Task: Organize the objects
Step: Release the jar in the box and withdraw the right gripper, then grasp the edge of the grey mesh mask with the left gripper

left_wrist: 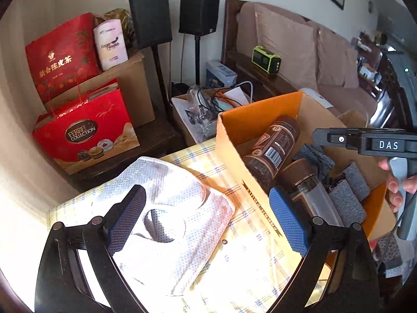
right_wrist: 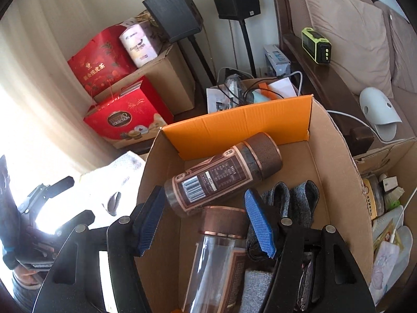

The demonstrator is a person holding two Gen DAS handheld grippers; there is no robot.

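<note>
Your left hand-held gripper [left_wrist: 207, 217] hangs with its blue pads spread wide and nothing between them, over a white dotted cloth [left_wrist: 166, 208] that lies crumpled on the yellow plaid covering [left_wrist: 250, 247] of the counter, just beside the cardboard box [left_wrist: 234, 146]. Your right hand-held gripper [right_wrist: 206, 223] is likewise released, poised above the open box [right_wrist: 336, 172], its fingers to either side of a clear jar with a copper-brown lid [right_wrist: 221, 240] but not closed on it. Inside the box a full brown coffee jar [right_wrist: 224, 173] lies on its side with its barcode up, its base near the clear jar's lid. Grey socks [right_wrist: 294, 198] lie along the right of the jars, and a grey folded piece [right_wrist: 256, 284] sits beside the clear jar near the bottom of the view. From the left wrist camera you can see your right hand [left_wrist: 397, 185] on the grey handle.
</note>
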